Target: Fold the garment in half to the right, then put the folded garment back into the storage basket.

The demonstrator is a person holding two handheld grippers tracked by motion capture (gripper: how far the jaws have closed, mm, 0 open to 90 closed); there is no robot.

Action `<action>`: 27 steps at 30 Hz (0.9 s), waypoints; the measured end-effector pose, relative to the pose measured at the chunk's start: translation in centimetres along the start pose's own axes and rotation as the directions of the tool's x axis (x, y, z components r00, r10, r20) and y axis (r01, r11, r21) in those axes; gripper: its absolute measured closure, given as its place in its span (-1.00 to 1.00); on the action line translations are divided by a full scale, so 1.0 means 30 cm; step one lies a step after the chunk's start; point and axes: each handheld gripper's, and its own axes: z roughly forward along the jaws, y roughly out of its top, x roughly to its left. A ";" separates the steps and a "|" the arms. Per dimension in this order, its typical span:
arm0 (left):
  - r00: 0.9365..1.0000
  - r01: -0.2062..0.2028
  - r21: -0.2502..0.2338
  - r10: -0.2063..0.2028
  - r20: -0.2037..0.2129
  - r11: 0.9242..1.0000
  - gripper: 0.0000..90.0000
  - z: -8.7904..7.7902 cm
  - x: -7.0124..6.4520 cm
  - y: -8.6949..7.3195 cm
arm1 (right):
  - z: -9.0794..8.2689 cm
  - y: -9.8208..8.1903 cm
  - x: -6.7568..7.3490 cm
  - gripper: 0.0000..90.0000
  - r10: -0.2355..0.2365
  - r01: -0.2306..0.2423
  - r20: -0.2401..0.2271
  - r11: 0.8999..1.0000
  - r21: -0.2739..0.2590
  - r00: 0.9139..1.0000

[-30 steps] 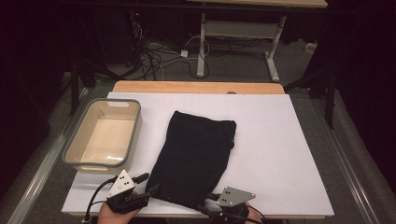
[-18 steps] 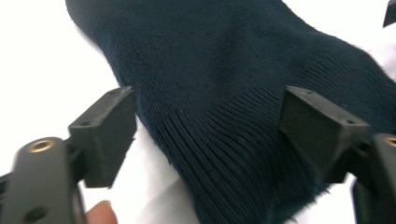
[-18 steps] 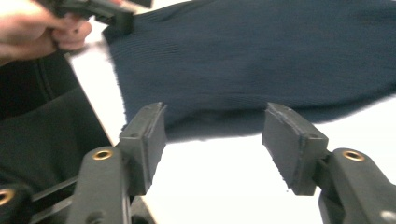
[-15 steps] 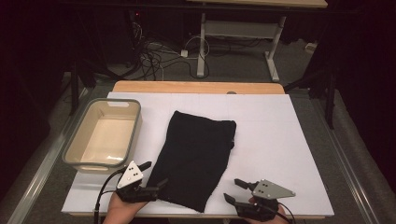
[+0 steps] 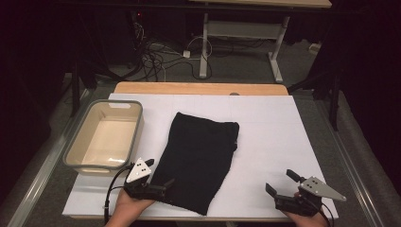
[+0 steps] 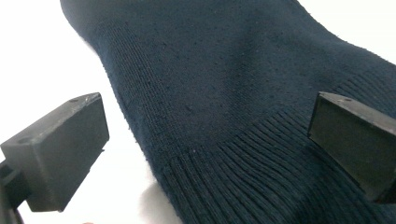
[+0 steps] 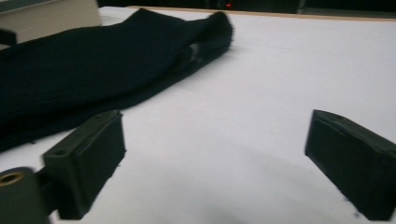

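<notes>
1. From above, a folded dark knit garment (image 5: 201, 163) lies flat on the white table (image 5: 269, 127), roughly in the middle and slanting toward the near edge. A beige tub (image 5: 105, 137) with a grey rim stands just to its left. The left gripper (image 5: 161, 182) sits at the garment's near left corner, its jaws spread and just opened, one jaw over the cloth, not pinching it. The right gripper (image 5: 279, 182) rests well clear of the garment at the near right of the table, its jaws also just opened wide, with nothing between them.

2. In the left gripper view, the garment (image 6: 233, 102) lies right under the spread jaws, with its ribbed hem running across between them. Neither pad presses on the knit; bare table (image 6: 42, 56) shows to the left.

3. In the right gripper view, the jaws stand far apart over bare white table (image 7: 261, 93). The garment (image 7: 102, 60) lies off to the left, and the tub (image 7: 51, 16) stands behind it.
</notes>
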 end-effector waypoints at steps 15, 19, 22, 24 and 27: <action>1.000 0.003 0.010 -0.003 0.006 1.000 -1.00 0.005 0.002 0.000 | 0.021 0.011 0.015 -1.00 -0.025 0.025 0.012 1.000 -0.014 1.000; 1.000 0.003 0.007 -0.003 -0.006 1.000 -1.00 0.004 0.000 -0.001 | 0.022 0.010 0.021 -1.00 -0.026 0.026 0.011 1.000 -0.014 1.000; 1.000 -0.002 0.014 0.002 -0.011 1.000 -1.00 0.005 -0.002 0.001 | 0.021 0.013 0.027 -1.00 -0.030 0.030 0.007 0.999 -0.018 1.000; 1.000 0.000 0.022 0.001 -0.011 1.000 -1.00 0.007 -0.001 0.003 | 0.018 0.015 0.031 -1.00 -0.029 0.030 0.010 0.999 -0.022 1.000; 1.000 0.000 0.037 0.001 -0.011 0.999 -1.00 0.012 -0.001 0.006 | 0.019 0.015 0.036 -1.00 -0.039 0.040 0.009 0.999 -0.016 0.999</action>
